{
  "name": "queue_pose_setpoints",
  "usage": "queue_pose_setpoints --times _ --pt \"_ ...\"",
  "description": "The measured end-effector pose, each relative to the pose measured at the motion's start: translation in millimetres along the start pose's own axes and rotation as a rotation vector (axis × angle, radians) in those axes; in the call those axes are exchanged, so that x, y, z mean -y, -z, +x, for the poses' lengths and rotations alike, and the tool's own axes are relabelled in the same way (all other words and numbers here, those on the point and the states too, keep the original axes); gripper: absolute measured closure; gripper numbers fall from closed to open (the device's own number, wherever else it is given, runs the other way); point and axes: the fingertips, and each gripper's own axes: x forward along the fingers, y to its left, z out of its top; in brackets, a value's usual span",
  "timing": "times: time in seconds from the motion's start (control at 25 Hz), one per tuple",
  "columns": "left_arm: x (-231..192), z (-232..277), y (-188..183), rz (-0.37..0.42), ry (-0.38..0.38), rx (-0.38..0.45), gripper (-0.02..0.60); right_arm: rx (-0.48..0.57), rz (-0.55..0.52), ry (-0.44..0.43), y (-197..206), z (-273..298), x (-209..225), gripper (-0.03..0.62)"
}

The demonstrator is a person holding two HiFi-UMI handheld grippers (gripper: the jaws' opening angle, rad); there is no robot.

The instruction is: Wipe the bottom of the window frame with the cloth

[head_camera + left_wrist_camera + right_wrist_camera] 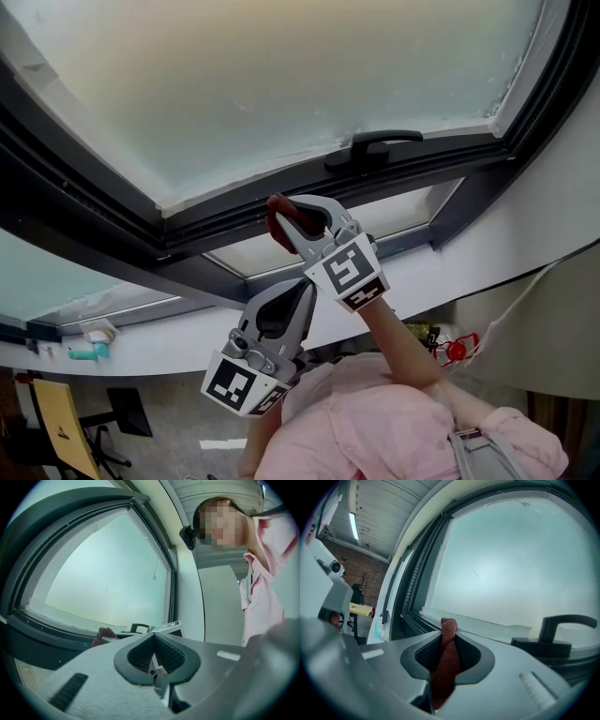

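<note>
A dark red cloth [279,228] is pinched in my right gripper [302,217], which is shut on it and held up just below the dark bottom bar of the window frame [225,223]. In the right gripper view the cloth [446,656] stands twisted between the jaws, its tip close to the frame [411,619], touching or not I cannot tell. My left gripper [300,292] hangs lower, shut and holding nothing. From the left gripper view the cloth [104,633] peeks over the jaws.
A black window handle [380,142] sits on the frame to the right of the cloth. Frosted glass [281,75] fills the pane above. Lower left, a white ledge [159,342] carries a teal object [89,352]. A pink sleeve [394,422] is at the bottom.
</note>
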Motion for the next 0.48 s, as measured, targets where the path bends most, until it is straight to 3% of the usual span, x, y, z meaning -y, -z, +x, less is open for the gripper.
queue_pose_setpoints --times 0.48 --pt "14.8 20.5 9.4 0.009 -0.009 -0.015 0.580 0.003 -0.033 0.042 6.6 -20.3 24.2 0.523"
